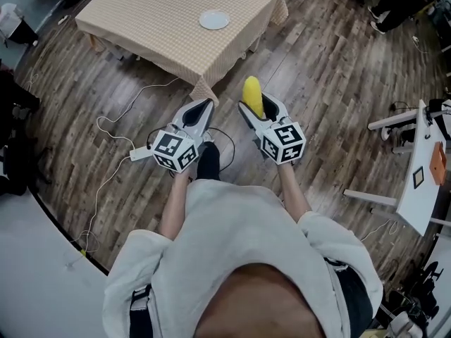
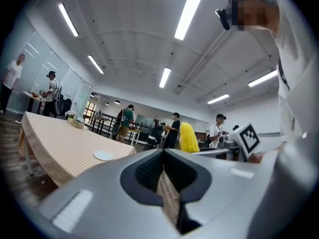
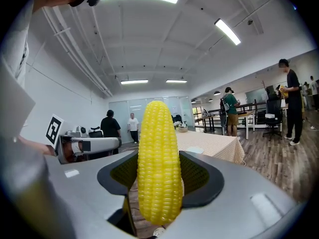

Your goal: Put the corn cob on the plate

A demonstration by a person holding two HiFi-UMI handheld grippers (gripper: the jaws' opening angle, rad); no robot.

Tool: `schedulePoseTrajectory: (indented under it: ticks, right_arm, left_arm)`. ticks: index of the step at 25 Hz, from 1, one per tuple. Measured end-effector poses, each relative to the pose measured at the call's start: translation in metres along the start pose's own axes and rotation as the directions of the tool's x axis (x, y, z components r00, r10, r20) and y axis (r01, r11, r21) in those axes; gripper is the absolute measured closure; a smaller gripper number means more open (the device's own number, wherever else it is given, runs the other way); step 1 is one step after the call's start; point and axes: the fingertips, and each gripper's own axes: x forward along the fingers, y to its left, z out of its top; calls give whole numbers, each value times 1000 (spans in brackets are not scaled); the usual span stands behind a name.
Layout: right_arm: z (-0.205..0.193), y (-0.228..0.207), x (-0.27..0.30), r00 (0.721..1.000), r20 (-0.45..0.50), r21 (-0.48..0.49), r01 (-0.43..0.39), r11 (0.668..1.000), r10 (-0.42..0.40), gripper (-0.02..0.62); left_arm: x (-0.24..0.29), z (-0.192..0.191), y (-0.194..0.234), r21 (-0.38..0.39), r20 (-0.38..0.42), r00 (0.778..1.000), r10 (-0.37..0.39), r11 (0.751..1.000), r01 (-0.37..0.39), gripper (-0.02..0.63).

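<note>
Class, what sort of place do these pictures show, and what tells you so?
Probably an open-plan office or lab: long ceiling strip lights, a wood-plank floor, and a clothed table bearing one plate.

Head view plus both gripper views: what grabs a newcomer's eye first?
The yellow corn cob, standing upright and clamped in the right gripper. Next comes the white plate on the checked-cloth table ahead. The left gripper is shut and empty.

A dark wood-plank floor [image 1: 324,83] carries a desk [image 1: 176,20] draped in beige checked cloth, under a white ceiling [image 2: 134,34] with long strip lights [image 2: 191,9], with people [image 2: 127,119] standing far back.
</note>
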Motion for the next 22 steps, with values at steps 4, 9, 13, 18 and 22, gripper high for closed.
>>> schedulePoseTrajectory:
  ticks: [4,9,13,18,22]
  right_arm:
    - [15,-18,44,1000,-3,-1,20,1000,-20,345]
    - [46,-34,113,999,-3,-5,37,999,-37,345]
    - [69,-48,168,999,4,-7,53,999,-53,345]
    - [92,-59,221,997,12,-14,71,997,-71,345]
    - [102,-67,249,995,13,-15,95,995,-95,345]
  left_arm:
    - [27,15,44,-2,4,1000,-14,1000,14,598]
    - [55,44,112,-2,6,1000,-23,1000,23,598]
    - [78,61,165,-5,6,999,-31,999,31,598]
    - [105,82,216,1,10,998,-60,998,60,598]
    - [121,89,243,-4,5,996,-90,996,90,598]
